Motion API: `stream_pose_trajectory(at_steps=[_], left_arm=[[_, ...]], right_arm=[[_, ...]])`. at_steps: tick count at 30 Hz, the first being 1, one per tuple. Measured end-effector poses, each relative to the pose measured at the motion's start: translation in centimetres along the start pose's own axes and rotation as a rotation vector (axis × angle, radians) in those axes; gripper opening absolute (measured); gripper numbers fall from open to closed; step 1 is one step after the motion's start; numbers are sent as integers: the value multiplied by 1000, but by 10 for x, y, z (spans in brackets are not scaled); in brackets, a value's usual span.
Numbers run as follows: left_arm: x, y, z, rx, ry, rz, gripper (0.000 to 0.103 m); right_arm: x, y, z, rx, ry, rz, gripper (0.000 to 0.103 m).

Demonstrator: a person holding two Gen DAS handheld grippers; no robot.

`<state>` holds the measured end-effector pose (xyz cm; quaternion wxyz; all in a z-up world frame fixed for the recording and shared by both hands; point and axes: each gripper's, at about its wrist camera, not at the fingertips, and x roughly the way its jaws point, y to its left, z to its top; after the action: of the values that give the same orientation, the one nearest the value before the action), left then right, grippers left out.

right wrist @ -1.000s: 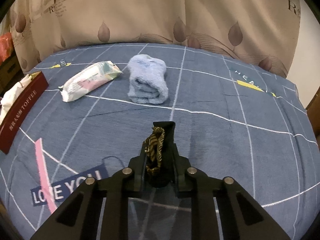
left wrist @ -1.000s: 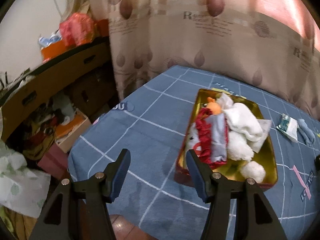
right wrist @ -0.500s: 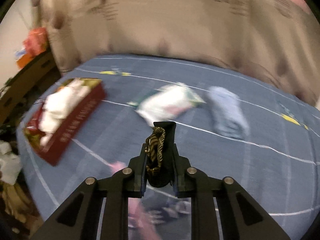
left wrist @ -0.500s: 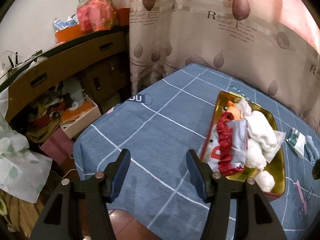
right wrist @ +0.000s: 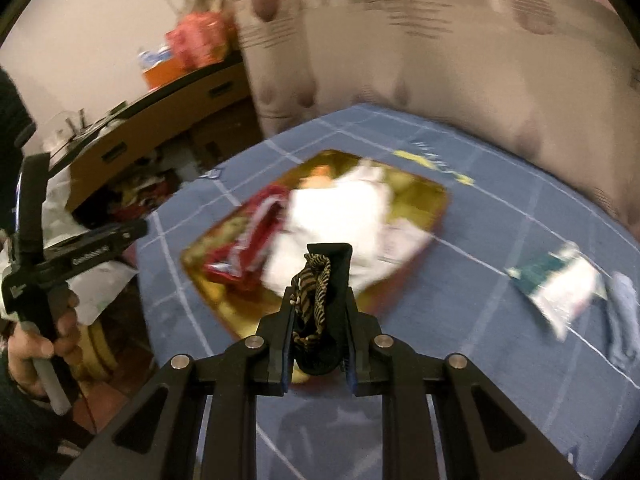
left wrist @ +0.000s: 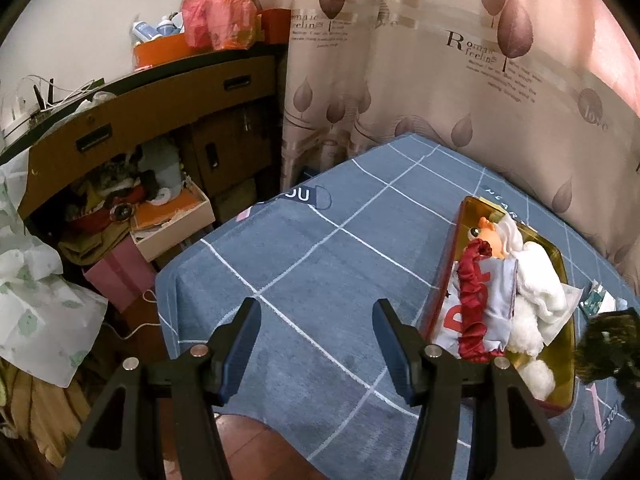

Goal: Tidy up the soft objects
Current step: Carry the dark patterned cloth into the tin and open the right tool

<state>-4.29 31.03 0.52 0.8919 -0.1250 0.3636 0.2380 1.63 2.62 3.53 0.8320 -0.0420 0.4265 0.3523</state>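
**Striped cloth on its way to the gold tray**

My right gripper is clamped tight on a dark, gold-striped soft bundle, which stands up between the jaws and fills the gap from pad to pad. Below and just beyond it lies the gold tray, set near the left end of the blue grid-patterned bedcover and already heaped with a white plush toy and a red-frilled cloth. The right wrist view is blurred, so finer detail of the pile cannot be read.

My left gripper hangs with its jaws wide and nothing between them, over the bedcover's left corner, the tray just beside its right finger. In that view the striped bundle shows at the far right edge, near the tray's near corner.

The step in hand, as I judge it, is carrying this bundle to the tray. The next move calls for bringing it over a free patch of the heap, lowering, then letting the jaws part. A tissue pack and a blue rolled towel lie loose on the bedcover to the tray's right, seemingly next in line.
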Motion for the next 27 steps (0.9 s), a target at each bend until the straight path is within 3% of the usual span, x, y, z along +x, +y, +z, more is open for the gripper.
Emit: stream_pose_trajectory(at_steps=[9,15,19,27], left_arm=[[-2,-3,1,16,-9,2,59],[0,-4,1,16,1,-7,59],[1,-5,1,17,5,-12,59],[0,-9,-2,37,-2,-7,59]], right_arm=[[34,26,13,-46,39,48,19],[42,14,12,-15,58,32,35],[32,6,11,-7,26,8,59],[6,-5,10,3,-32,-10,65]])
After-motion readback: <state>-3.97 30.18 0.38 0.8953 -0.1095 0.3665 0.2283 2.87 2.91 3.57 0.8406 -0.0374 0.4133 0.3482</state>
